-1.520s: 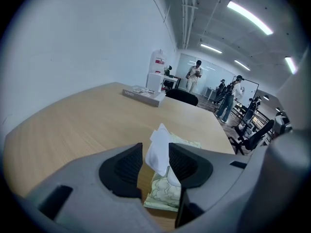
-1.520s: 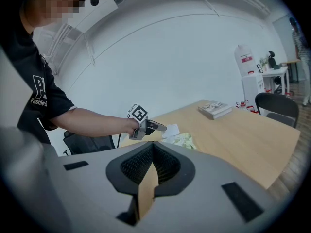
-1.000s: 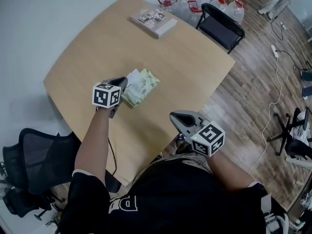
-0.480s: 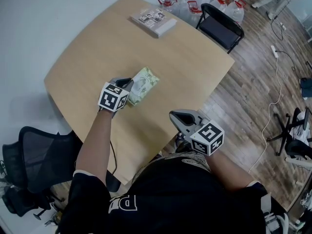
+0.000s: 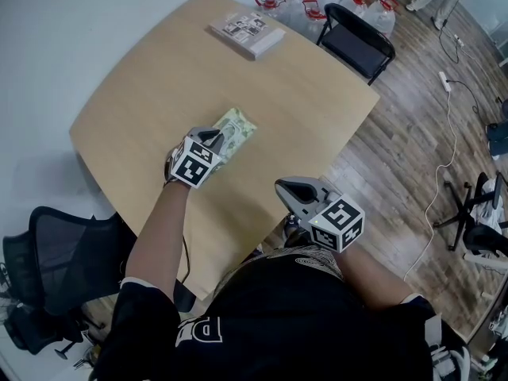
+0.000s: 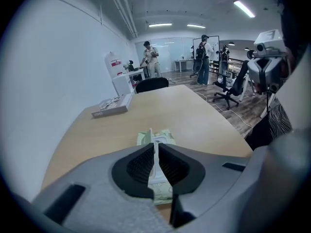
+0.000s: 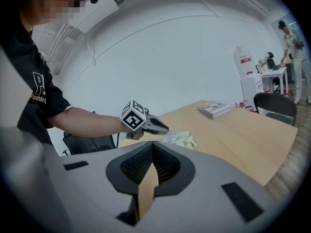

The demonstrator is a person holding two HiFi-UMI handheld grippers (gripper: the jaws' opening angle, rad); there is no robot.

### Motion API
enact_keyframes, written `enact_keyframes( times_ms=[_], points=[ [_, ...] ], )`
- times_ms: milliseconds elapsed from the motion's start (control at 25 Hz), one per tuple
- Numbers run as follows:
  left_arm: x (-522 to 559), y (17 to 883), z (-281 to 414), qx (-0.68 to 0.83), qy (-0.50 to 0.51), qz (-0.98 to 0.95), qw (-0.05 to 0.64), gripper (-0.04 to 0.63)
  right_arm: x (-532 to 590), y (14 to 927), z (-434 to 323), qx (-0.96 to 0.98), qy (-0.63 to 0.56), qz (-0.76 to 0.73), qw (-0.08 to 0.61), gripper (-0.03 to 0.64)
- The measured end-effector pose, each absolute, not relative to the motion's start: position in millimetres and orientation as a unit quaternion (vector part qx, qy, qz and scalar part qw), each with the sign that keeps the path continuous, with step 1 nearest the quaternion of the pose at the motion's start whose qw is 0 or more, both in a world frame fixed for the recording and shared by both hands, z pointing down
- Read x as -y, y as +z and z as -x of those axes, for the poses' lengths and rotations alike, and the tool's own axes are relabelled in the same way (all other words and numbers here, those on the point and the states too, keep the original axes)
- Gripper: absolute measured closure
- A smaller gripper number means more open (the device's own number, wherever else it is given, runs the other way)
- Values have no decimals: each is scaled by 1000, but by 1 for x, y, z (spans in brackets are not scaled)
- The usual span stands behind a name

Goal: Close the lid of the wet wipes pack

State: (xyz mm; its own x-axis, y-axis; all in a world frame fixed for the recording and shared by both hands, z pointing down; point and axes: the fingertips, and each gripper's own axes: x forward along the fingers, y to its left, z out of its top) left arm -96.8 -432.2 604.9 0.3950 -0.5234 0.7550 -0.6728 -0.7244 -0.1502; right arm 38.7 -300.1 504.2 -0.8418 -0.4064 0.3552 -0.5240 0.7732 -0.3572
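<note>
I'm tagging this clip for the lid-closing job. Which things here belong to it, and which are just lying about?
In the job: wet wipes pack; its lid, pinched in the left claw.
Lying about: book at the far edge of the table; water jugs; black chair; right claw, shut, idle.

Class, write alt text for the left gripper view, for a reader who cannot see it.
The left gripper is shut on the thin white lid of a green wet wipes pack, which lies on a light wooden table. A book sits near the table's far left edge, and people stand in the room beyond.
</note>
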Motion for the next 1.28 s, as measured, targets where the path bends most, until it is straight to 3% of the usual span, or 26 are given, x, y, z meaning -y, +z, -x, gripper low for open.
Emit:
enact_keyframes(
  times_ms=[1280],
  points=[
    [412,658,67,318,469,-817,107,549,304,516,-57,925,239,-260,137,612]
  ],
)
